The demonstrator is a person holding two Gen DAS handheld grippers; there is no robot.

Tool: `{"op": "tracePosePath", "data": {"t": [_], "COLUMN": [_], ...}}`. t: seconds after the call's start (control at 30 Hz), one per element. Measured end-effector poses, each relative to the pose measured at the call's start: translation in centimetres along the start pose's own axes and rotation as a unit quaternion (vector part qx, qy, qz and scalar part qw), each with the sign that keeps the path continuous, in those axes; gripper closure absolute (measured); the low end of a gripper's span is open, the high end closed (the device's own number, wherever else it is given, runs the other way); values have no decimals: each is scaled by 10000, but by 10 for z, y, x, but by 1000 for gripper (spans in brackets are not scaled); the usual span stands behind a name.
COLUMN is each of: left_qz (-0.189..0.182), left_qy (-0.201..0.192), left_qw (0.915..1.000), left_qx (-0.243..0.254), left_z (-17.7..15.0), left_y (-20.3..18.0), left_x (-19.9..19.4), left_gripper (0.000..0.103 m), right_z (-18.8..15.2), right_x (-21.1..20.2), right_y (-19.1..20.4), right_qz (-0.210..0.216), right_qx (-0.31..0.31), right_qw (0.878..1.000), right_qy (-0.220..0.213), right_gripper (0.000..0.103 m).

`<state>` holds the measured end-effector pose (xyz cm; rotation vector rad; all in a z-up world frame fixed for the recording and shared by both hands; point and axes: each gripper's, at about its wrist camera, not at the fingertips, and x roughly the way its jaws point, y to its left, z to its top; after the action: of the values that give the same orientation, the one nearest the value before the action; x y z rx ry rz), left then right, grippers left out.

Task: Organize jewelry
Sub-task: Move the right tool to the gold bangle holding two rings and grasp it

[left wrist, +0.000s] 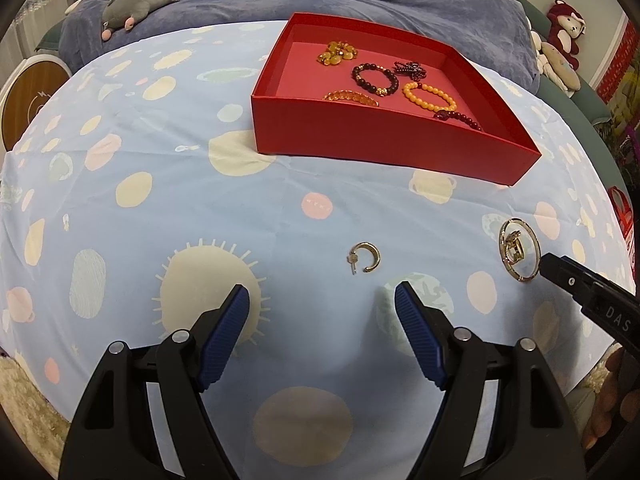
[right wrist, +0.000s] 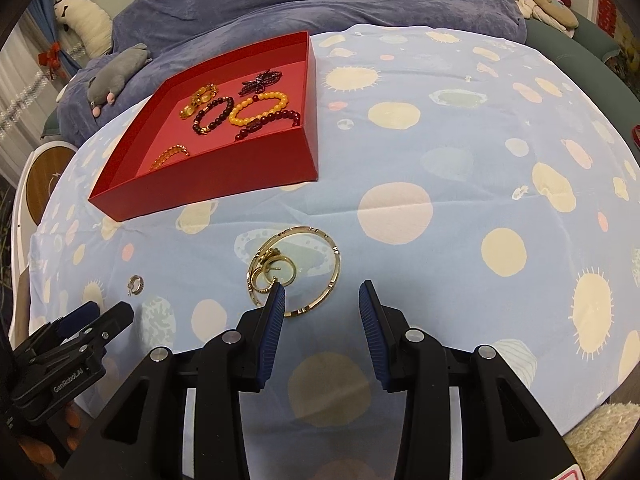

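The left claw [left wrist: 322, 300] stands wide and empty over the cloth [left wrist: 168, 208], a small gold hoop [left wrist: 363, 258] just beyond its tips. The right claw [right wrist: 322, 296] gapes narrower, also empty, its left pad [right wrist: 276, 300] at the gold bangle [right wrist: 316, 268] ringing smaller hoops [right wrist: 276, 270]. Farther back, the red box [left wrist: 360, 136] holds bead bracelets [left wrist: 430, 96].

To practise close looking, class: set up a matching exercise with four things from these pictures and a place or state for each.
1 yellow bead bracelet
2 small gold hoop earring
3 gold bangle
4 left gripper

a open, holding nothing
b inside the red box
c alone on the cloth, before the left gripper
d on the cloth, ringing smaller gold pieces

Pairs: 1-b, 2-c, 3-d, 4-a
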<state>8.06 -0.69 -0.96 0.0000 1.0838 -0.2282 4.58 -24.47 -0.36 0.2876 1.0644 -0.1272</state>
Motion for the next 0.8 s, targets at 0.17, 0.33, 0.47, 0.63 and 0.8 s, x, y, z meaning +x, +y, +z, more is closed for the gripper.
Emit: {"op": "tracePosePath", "data": {"t": [0.17, 0.33, 0.47, 0.63, 0.8], "left_qz": [4, -3, -16, -14, -14], "left_qy": [25, 22, 26, 27, 25], "left_qw": [10000, 10000, 10000, 10000, 10000], "left_qx": [-20, -24, -41, -43, -44], "left_z": [0, 0, 0, 1, 1], "left_y": [0, 0, 1, 1, 1], "left_x": [1, 1, 2, 2, 2], "left_gripper": [32, 32, 32, 32, 32], "right_z": [7, 12, 14, 16, 20], "right_x": [8, 17, 21, 23, 18], "right_y": [0, 2, 5, 8, 12], "right_qz": [-99, -146, -209, -237, 98], "right_qx": [-77, -196, -295, -365, -262], "right_qw": [9999, 9997, 9993, 9990, 9996], "right_qy": [-16, 44, 2, -25, -43], "right_gripper": [70, 83, 87, 99, 99]}}
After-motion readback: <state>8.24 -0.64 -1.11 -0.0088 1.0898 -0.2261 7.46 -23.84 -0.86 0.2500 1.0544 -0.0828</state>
